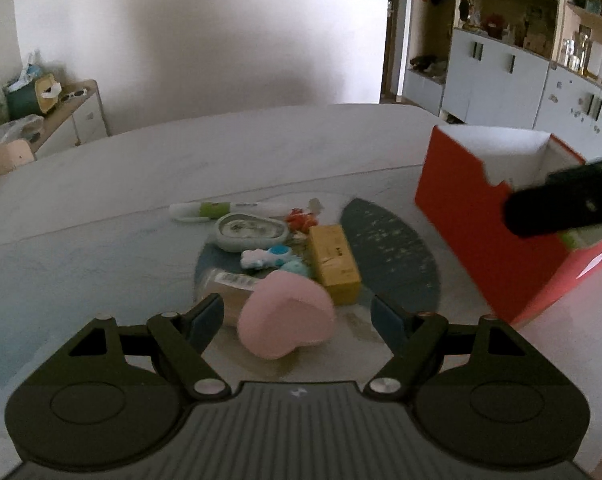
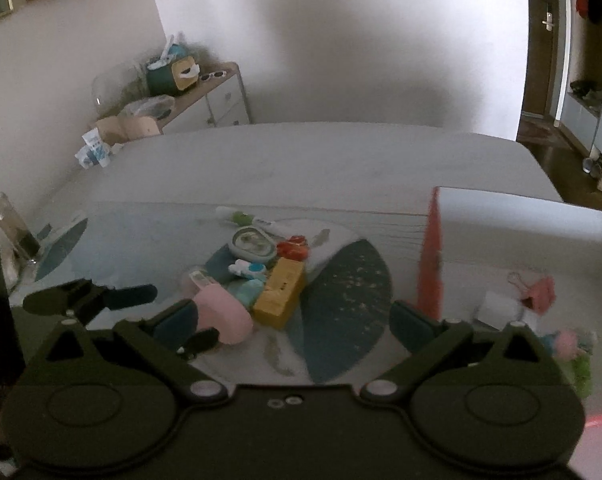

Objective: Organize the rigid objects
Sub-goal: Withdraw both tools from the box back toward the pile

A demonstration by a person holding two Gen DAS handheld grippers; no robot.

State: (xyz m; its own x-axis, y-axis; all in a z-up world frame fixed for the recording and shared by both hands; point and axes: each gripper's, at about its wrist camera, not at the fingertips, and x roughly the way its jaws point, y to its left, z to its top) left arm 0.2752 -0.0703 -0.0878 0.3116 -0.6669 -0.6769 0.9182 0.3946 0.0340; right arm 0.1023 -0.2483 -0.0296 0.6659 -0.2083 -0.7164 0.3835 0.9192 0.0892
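Observation:
A pink heart-shaped piece (image 1: 287, 320) lies on the table between the fingers of my left gripper (image 1: 297, 316), which is open with its pads clear of the piece. Behind it sits a heap: a yellow box (image 1: 335, 260), a grey-green oval case (image 1: 251, 232), a white and green pen (image 1: 221, 210), a blue and white toy (image 1: 265, 256) and a small red item (image 1: 301, 218). A red box (image 1: 481, 220) with a white inside stands at the right. My right gripper (image 2: 295, 322) is open and empty, its right finger beside the red box wall (image 2: 431, 256).
Inside the red box lie a pink binder clip (image 2: 537, 292) and small toys (image 2: 569, 340). A glass (image 2: 9, 224) stands at the table's left edge. A sideboard (image 2: 217, 92) with clutter is behind the table, and cabinets (image 1: 501, 64) stand at the far right.

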